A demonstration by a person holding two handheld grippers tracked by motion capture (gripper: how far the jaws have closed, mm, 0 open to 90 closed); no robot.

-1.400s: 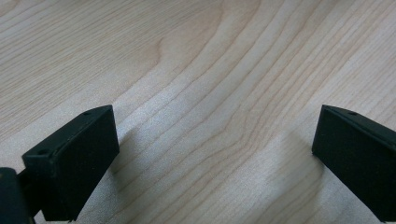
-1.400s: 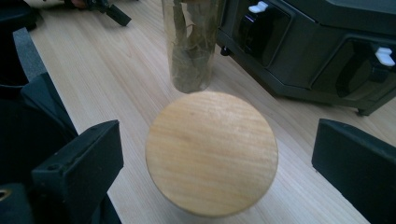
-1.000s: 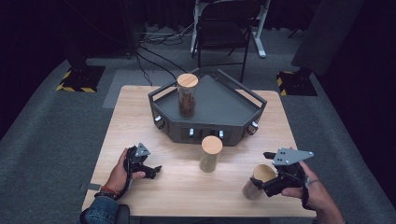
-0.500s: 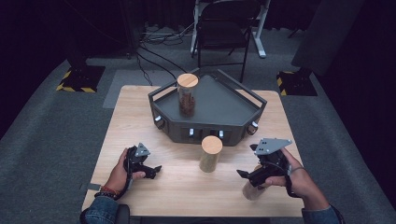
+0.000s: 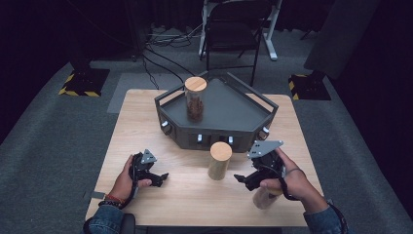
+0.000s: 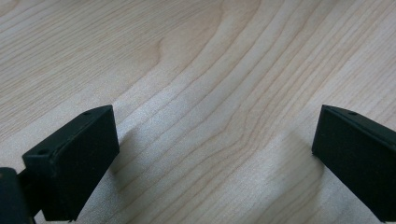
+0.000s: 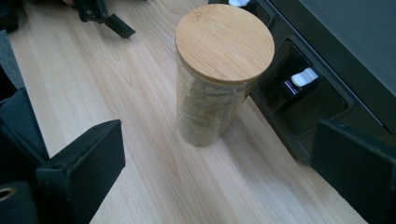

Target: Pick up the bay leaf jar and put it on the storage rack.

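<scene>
Three jars noted, all lidded in pale wood. Middle jar (image 5: 219,161) upright on the counter (image 5: 141,117), long axis vertical, lid up, just in front of the tray's front wall; seen close in the right gripper view (image 7: 219,74), glass body with brownish contents, beside a recessed panel with a white tab (image 7: 303,77). Second jar (image 5: 195,99) upright on the dark tray (image 5: 234,109), dark contents inside, toward the tray's left rear. Third jar (image 5: 265,197) near the counter's front right edge, partly hidden under the right hand (image 5: 287,180); tilt not clear.

Right gripper (image 5: 246,179) held over the counter, pointing left toward the middle jar, jaws spread wide and holding nothing; grey plate (image 5: 264,147) on top. Jar stood ahead of the jaws, apart from both.

Left gripper (image 5: 158,178) low at front left, in the left hand (image 5: 127,181), pointing right. Jaws wide apart, empty, bare wood grain between them in the left gripper view (image 6: 210,116).

Counter: light wood, straight grain, rectangular. Tray: dark, angular, raised rails, small white tabs along the front.

Room: dim, grey carpet (image 5: 48,146). Black folding chair (image 5: 233,34) behind the counter, cables (image 5: 163,46) on the floor, yellow-black striped bases (image 5: 83,82) left and right.
</scene>
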